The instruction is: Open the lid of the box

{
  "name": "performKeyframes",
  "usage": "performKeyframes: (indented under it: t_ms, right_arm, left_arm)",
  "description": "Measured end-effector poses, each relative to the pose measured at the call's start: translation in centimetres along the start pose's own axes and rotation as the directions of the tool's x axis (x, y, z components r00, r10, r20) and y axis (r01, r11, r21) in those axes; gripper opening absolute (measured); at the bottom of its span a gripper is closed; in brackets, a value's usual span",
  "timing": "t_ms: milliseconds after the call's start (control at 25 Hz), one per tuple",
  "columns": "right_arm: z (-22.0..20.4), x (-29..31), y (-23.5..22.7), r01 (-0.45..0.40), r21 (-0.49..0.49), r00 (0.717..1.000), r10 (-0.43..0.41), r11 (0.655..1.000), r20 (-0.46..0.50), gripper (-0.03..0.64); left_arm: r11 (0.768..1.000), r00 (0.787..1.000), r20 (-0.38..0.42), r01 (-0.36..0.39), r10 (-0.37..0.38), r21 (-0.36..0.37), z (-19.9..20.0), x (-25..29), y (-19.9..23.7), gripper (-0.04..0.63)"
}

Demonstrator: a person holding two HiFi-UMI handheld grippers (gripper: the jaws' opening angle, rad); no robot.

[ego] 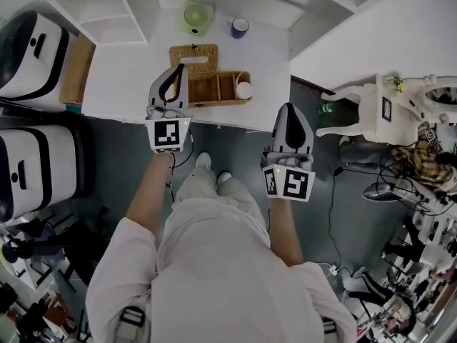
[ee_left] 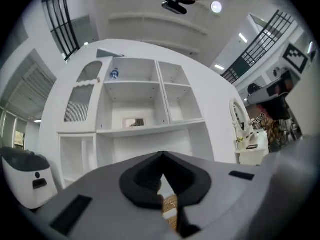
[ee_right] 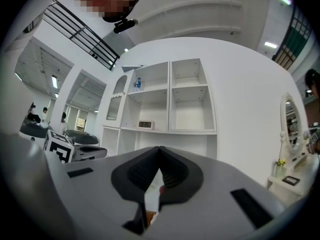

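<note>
White surface (ego: 128,70). Wicker box (ego: 218,89) near its front edge, compartments exposed; lid (ego: 194,56) lies flat behind the box's left half. Left hand-held gripper (ego: 177,70) pressed together, empty, tip at the box's left end. Right hand-held gripper (ego: 289,108) pressed together, empty, off the surface's edge, over floor.

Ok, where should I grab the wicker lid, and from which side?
Take the lid by its far free edge, coming from above left with the left gripper: it lies flat behind the box, a thin panel, probably hinged along the near edge.
</note>
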State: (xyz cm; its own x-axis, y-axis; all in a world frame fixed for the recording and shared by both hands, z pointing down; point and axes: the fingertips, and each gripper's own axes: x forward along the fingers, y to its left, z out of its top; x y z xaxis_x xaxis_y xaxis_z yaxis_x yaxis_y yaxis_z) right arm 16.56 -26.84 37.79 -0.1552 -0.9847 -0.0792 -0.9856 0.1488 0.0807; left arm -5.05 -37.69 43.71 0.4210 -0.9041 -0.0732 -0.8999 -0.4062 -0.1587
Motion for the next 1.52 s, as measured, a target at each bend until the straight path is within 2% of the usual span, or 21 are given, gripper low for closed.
performKeyframes:
  t_ms: [240, 440, 680, 880, 1200, 1440, 1520]
  right_arm:
    - [2.6, -6.6, 2.8, -0.081, -0.006, 0.996, 0.081, 0.997, 0.033, -0.009]
    - [3.9, -14.3, 3.8, -0.131, 0.018, 0.991, 0.13, 0.991, 0.028, -0.008]
    - [4.1, -26.3, 4.9, -0.141, 0.054, 0.99, 0.141, 0.989, 0.005, -0.009]
    - [5.4, -33.3, 6.7, -0.156, 0.019, 0.988, 0.156, 0.988, 0.01, -0.008]
    - [7.5, -39.3, 8.2, -0.111, 0.003, 0.993, 0.111, 0.994, 0.051, -0.006]
    - [9.3, -39.6, 9.8, -0.101, -0.03, 0.992, 0.103, 0.994, 0.067, -0.006]
    - [9.6, -39.7, 10.2, -0.101, -0.036, 0.992, 0.104, 0.994, 0.068, -0.006]
  left_arm:
    - [0.999, 0.999, -0.01, -0.034, 0.033, -0.023, 4.7, -9.3, -3.3, -0.008]
    - [0.998, 0.998, 0.006, -0.056, 0.056, 0.01, 8.4, -18.3, -8.3, -0.007]
    - [0.997, 0.996, -0.033, -0.078, 0.077, -0.018, 10.7, -30.5, -14.9, -0.006]
    - [0.996, 0.996, -0.042, -0.082, 0.08, -0.042, 12.8, -37.6, -17.8, -0.006]
    - [0.997, 0.998, -0.037, -0.054, 0.051, -0.06, 14.7, -43.8, -19.2, -0.006]
    - [0.991, 0.999, -0.021, -0.032, 0.029, -0.13, 15.5, -45.0, -17.9, -0.005]
    - [0.991, 1.0, -0.016, -0.023, 0.021, -0.13, 15.6, -45.0, -17.9, -0.005]
